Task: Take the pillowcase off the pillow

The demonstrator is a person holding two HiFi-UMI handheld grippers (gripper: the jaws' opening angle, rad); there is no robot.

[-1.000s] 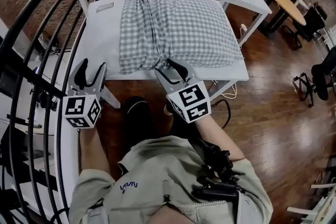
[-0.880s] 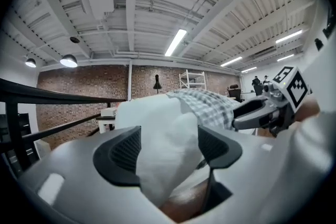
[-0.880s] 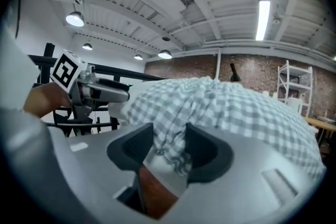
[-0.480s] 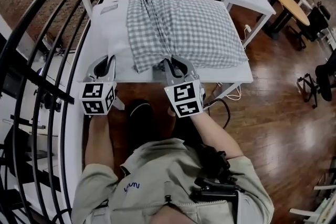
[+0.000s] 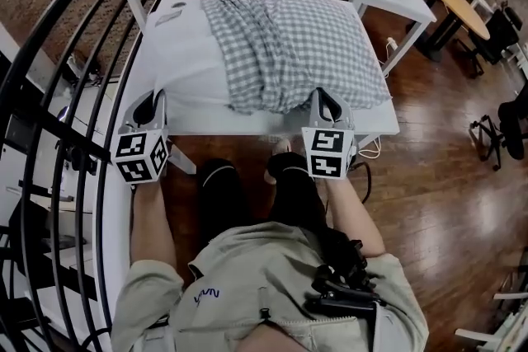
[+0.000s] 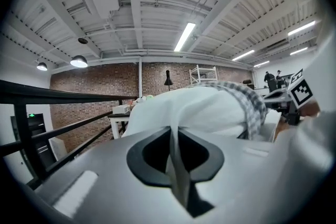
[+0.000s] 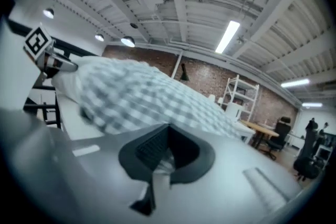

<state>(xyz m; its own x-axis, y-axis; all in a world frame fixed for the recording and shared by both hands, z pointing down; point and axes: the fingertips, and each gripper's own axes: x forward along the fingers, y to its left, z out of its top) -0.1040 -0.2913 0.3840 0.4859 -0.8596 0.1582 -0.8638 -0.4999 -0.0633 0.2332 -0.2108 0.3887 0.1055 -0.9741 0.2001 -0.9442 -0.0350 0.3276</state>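
The pillow (image 5: 186,62) lies across the white tabletop (image 5: 206,124). Its bare white end shows toward 9 o'clock, and the checked pillowcase (image 5: 289,45) covers the rest toward 3 o'clock, rumpled along its open edge. The left tool (image 5: 152,99), at the pillow's 7 o'clock corner, has just been closing and pinches a ridge of white pillow cloth. The right tool (image 5: 327,95), at 5 o'clock, is clamped tight on a thin fold that seems to be the pillowcase's near hem.

The likely trouble is a weak bite. If the right tool holds only a sliver of hem, a pull could slip it free. If it has caught pillow cloth underneath as well, the two would drag together and the case would not slide. The left pinch looks shallow too, so the pillow may follow the pull off the tabletop's near edge.

The head view gives the layout, but the tools' own bodies hide both pinch points. The left gripper view shows white cloth drawn in a ridge into the jaws. The right gripper view is blurred and shows cloth there, but not which layer.
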